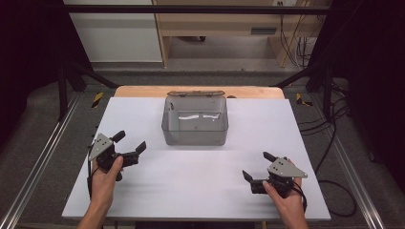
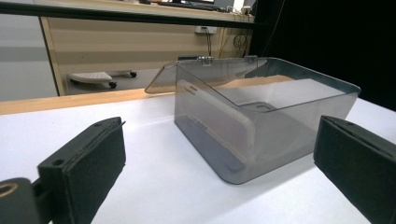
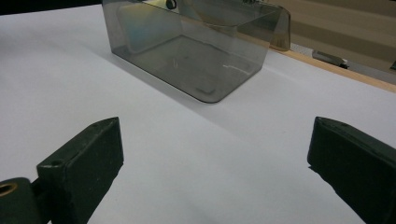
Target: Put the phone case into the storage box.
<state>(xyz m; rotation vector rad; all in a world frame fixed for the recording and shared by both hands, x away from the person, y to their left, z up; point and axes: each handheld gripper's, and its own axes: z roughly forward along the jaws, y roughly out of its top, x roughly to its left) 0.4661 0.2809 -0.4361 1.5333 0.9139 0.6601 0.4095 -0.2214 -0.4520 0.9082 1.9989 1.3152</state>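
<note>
The box (image 1: pixel 194 125) is the reference object. It sits on the white table (image 1: pixel 200 176), at mid-width and toward the far edge. In the high view its long axis runs left to right, parallel to that far edge. The opening faces up. The lid (image 1: pixel 195 93) is hinged along the far long wall and swung back behind the box, hanging out over the wooden strip at the far edge.

The box is smoky grey, see-through plastic with rounded corners and walls that taper slightly toward the base. Through the walls the inside appears empty. In the left gripper view (image 2: pixel 261 116) two small metal hinges show on the back rim. In the right gripper view (image 3: pixel 191 51) the floor and a moulded recess are visible through the wall.

The left gripper (image 1: pixel 130 145) rests near and to the left of the box, well apart from it, pointing toward it. Its jaws are spread wide and hold nothing.

The right gripper (image 1: pixel 257 167) rests near and to the right of the box, well apart from it. Its jaws are also spread wide and hold nothing.
</note>
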